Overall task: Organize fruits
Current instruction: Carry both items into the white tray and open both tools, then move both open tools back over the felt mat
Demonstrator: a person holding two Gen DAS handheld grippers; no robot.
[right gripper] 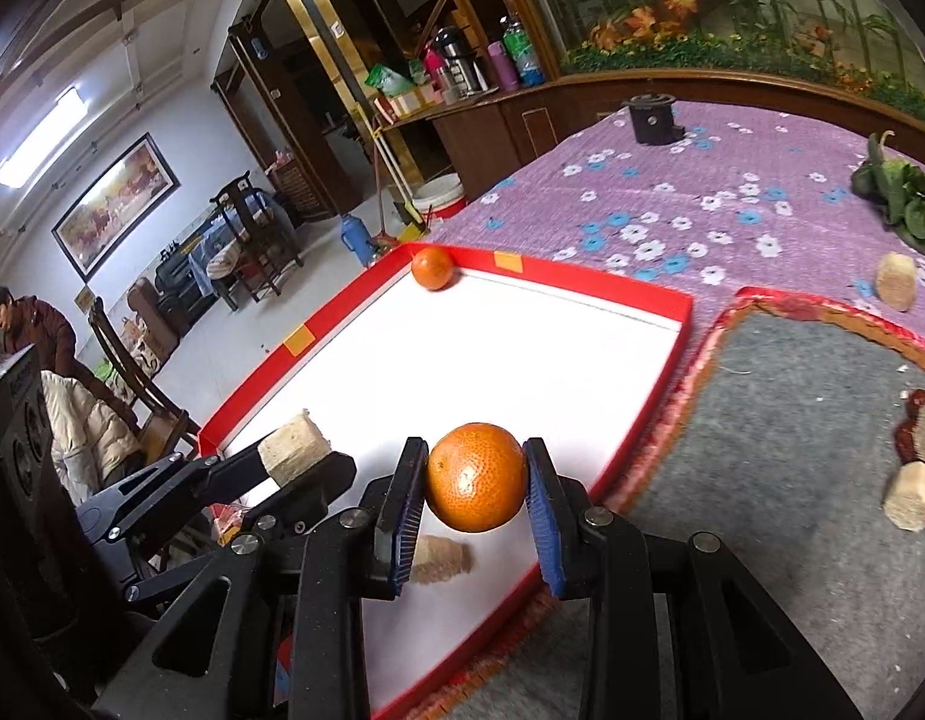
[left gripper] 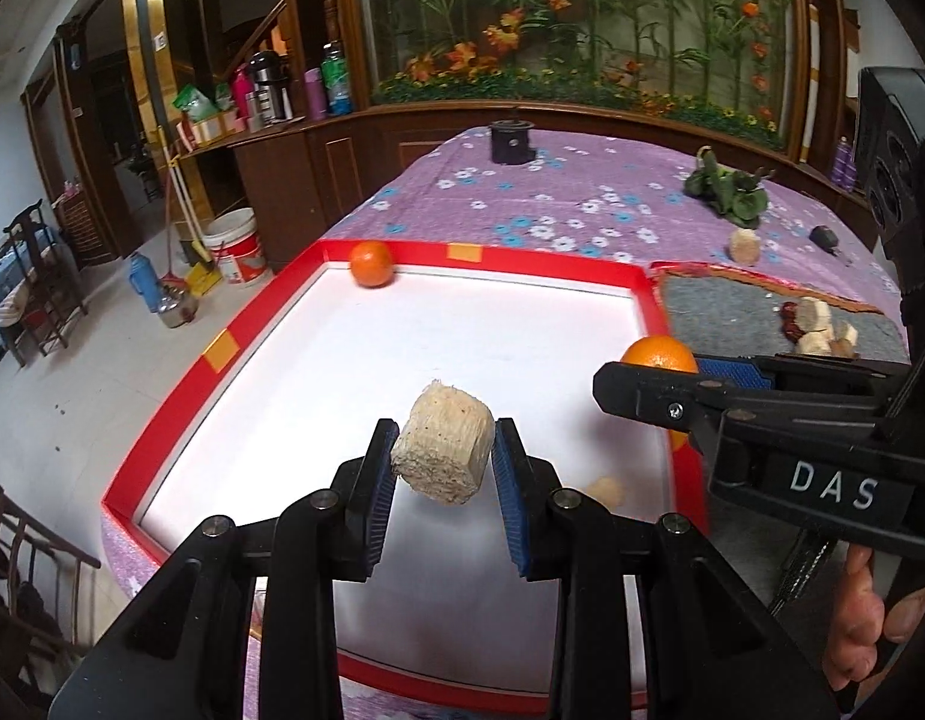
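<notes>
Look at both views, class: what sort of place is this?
Probably a home living or dining room: a table under a floral cloth, a wooden cabinet with flasks, and dining chairs beneath a framed painting.

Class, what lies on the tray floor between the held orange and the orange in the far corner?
Bare white tray floor between held orange and corner orange; right wrist view.

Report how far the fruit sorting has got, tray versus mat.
Done: one orange sits in the far corner of the red tray, and one pale chunk lies near its close edge. In hand: the left gripper holds a pale chunk and the right gripper an orange, both above the tray. Left: several chunks on the grey mat and one chunk on the tablecloth.
</notes>
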